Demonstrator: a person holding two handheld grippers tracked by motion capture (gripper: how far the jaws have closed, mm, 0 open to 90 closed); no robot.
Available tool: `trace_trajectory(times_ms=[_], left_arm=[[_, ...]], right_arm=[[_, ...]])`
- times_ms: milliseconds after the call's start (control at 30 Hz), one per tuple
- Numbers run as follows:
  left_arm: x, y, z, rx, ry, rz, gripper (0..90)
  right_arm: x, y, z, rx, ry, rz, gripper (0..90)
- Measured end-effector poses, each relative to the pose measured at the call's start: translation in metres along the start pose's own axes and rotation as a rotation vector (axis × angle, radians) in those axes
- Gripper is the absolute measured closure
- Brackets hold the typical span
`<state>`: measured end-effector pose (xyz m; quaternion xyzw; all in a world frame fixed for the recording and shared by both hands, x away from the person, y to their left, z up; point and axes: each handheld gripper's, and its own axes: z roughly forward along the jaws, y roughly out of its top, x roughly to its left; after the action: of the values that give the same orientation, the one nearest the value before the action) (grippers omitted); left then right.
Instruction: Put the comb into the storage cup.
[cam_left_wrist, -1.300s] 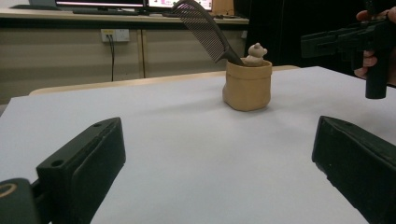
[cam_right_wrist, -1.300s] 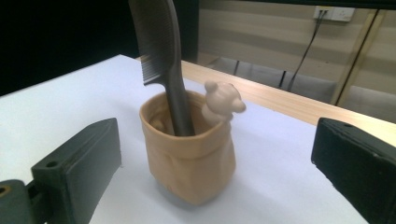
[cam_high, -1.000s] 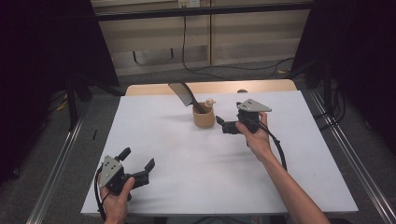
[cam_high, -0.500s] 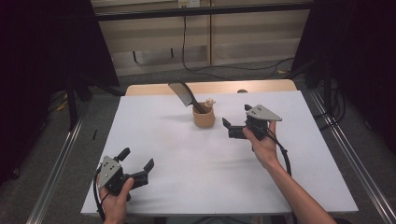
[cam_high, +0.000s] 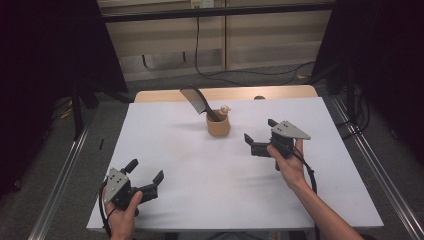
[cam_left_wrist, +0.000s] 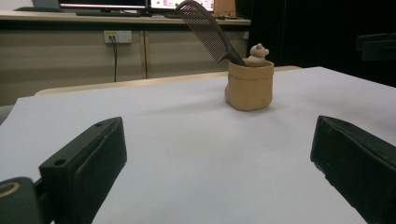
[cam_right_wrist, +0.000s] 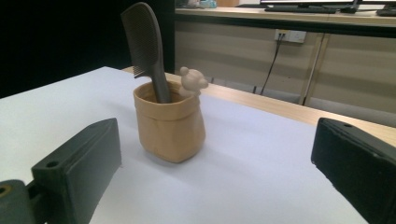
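Comb (cam_high: 195, 100) is seen leaning in cup (cam_high: 218, 126), far centre of table (cam_high: 210, 170); right gripper (cam_high: 260, 141) and left gripper (cam_high: 146, 179) fingers are spread wide, empty. Cup could be tipped if nudged.

High view overhead, gripper views low, perhaps nearer, sharing cup (cam_high: 218, 125)

- The flat white sheet covering the table (cam_high: 210, 165) is plain, without pattern.
- A pale wooden table edge (cam_high: 280, 93) shows tan beyond the sheet.
- The small soft-looking tan cup (cam_right_wrist: 170, 125) is one even ochre colour.
- A lighter beige bear figure (cam_right_wrist: 192, 80) sits at its rim.
- The dark grey plastic comb (cam_right_wrist: 145, 44) has fine, close-set teeth.
- Left gripper (cam_high: 145, 179) and right gripper (cam_high: 260, 136): matte black jaws, each topped with a grey plate.
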<state>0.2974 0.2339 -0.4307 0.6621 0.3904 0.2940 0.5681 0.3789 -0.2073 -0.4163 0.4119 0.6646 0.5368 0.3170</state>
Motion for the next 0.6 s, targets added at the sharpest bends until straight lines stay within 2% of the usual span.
trace_trajectory(times_ms=[133, 167, 200, 267, 600], left_arm=[[-0.001, 0.000, 0.000, 0.006, 0.000, 0.005, 3.7], [-0.002, 0.000, 0.000, 0.007, 0.001, 0.009, 3.6], [-0.002, 0.000, 0.000, 0.009, 0.002, 0.012, 3.6], [-0.002, 0.000, -0.001, 0.004, 0.002, 0.009, 3.5], [-0.003, 0.001, -0.001, 0.000, 0.000, 0.011, 3.6]], right_arm=[[-0.002, -0.004, -0.009, -0.006, -0.009, 0.012, 0.8], [0.000, -0.006, -0.014, -0.019, -0.029, 0.017, 0.9], [0.000, -0.006, -0.014, -0.019, -0.029, 0.017, 0.9], [0.001, -0.008, -0.022, -0.036, -0.052, 0.003, 0.6], [-0.006, -0.014, -0.041, -0.043, -0.069, 0.012, 0.0]])
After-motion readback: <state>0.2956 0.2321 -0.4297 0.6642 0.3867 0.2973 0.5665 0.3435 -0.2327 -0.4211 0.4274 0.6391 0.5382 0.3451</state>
